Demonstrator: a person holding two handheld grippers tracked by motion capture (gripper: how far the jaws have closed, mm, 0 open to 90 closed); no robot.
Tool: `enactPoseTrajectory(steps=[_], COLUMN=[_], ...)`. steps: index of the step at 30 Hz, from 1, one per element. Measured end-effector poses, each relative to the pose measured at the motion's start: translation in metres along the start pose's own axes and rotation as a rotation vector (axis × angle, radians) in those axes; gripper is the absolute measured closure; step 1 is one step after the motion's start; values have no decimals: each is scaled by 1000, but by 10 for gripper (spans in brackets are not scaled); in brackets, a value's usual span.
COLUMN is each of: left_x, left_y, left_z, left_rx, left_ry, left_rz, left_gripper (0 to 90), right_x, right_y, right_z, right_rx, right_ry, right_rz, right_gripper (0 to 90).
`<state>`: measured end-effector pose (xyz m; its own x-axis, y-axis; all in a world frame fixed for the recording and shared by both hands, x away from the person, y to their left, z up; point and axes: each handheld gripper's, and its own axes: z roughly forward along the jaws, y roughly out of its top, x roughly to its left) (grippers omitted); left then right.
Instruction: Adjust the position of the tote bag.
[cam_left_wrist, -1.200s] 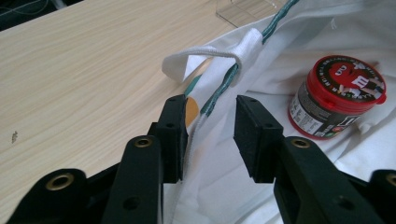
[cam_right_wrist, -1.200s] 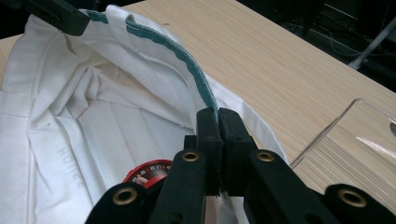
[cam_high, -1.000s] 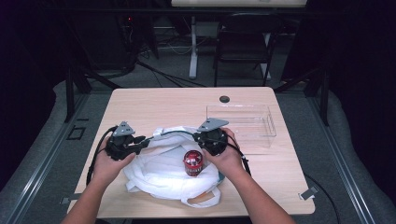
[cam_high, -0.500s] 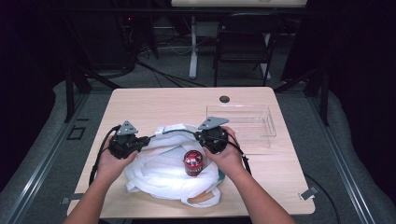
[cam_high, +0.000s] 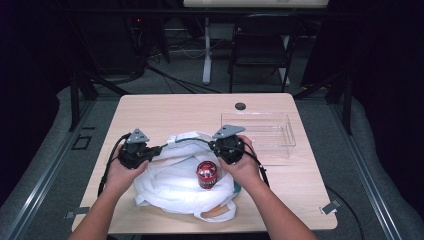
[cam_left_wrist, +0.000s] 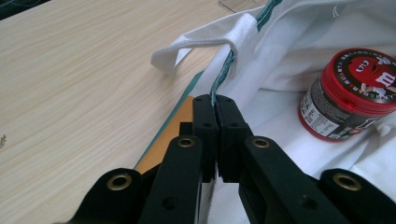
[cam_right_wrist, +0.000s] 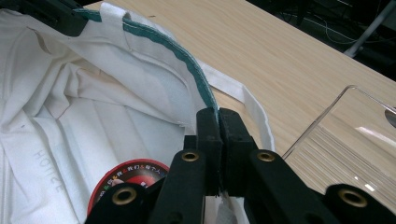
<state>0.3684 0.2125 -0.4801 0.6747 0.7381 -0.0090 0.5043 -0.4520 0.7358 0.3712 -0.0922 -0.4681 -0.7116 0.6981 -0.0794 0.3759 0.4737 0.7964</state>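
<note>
A recording lab or studio: black curtained surroundings, a light wooden table (cam_high: 165, 107) on grey carpet, a black folding chair (cam_high: 260, 47), loose floor cables (cam_high: 175, 82), and a white desk leg (cam_high: 206, 50).

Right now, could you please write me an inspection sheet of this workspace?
Surface: light wooden table, bare toward the far side.
Job's things: white cloth bag with green-trimmed rim, lying open; red-lidded candy jar sitting in its opening.
Clutter: clear plastic tray at the far right; an orange card under the bag.
Grippers: left tool shut on the rim, its jaws having just closed; right tool shut on the rim too.
Cables: black cable trailing from the left tool.
Surroundings: dark room, chair behind the table.
</note>
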Motion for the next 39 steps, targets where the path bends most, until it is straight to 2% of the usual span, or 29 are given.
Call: enactPoseTrajectory(steps=[12,18,25,33,39], left_x=[-4,-4,-4,-3,-4], left_y=[1,1,1,1,1], left_z=[4,6,5,5,5], left_rx=[15,16,22,22,21], left_ry=[-7,9,9,7,12], left_rz=[8,10,9,7,5], left_gripper=[884,883,883,883,883], right_x=[-1,-1,0,0,1], right_y=[-2,-3,0,-3,-11], right_z=[5,5,-9,-30,-37], right_rx=[19,13,-24,-46,-41], right_ry=[-5,2,13,9,6], right_rz=[7,24,34,31,30], right_gripper=[880,860,770,766,750])
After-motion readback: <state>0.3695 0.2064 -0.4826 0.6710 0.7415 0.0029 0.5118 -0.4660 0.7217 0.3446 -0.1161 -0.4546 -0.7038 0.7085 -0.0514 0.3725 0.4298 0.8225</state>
